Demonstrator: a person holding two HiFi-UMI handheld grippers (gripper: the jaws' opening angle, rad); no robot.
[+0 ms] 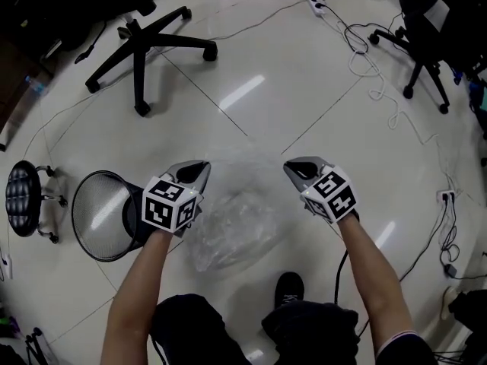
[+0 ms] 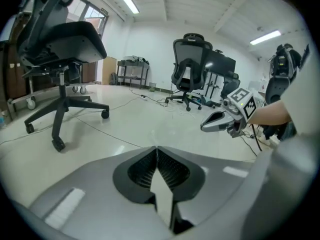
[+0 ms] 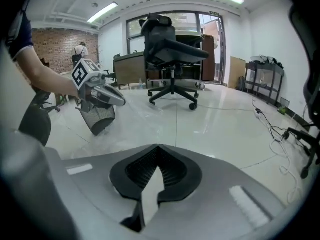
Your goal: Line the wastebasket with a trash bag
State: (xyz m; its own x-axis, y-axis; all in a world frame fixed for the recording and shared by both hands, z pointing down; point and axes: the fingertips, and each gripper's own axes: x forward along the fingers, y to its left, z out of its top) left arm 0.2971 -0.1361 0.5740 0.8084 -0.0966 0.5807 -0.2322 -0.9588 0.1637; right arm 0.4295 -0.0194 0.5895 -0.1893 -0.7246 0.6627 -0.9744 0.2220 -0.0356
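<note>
A clear trash bag (image 1: 236, 226) hangs over the white floor between my two grippers, its top edge stretched from one to the other. My left gripper (image 1: 199, 167) is shut on the bag's left edge and my right gripper (image 1: 293, 167) is shut on its right edge. The black mesh wastebasket (image 1: 103, 215) lies on its side on the floor, just left of my left hand, with its mouth towards me. In the left gripper view the jaws (image 2: 156, 149) meet, and the right gripper (image 2: 212, 124) shows ahead. In the right gripper view the jaws (image 3: 157, 148) meet, with the left gripper (image 3: 117, 100) above the wastebasket (image 3: 100, 120).
An office chair base (image 1: 144, 48) stands at the far left and another chair (image 1: 422, 44) at the far right. Cables (image 1: 373, 67) and a power strip (image 1: 317, 6) lie across the floor. A small stool (image 1: 23, 196) is at the left edge. The person's shoe (image 1: 289, 287) is below the bag.
</note>
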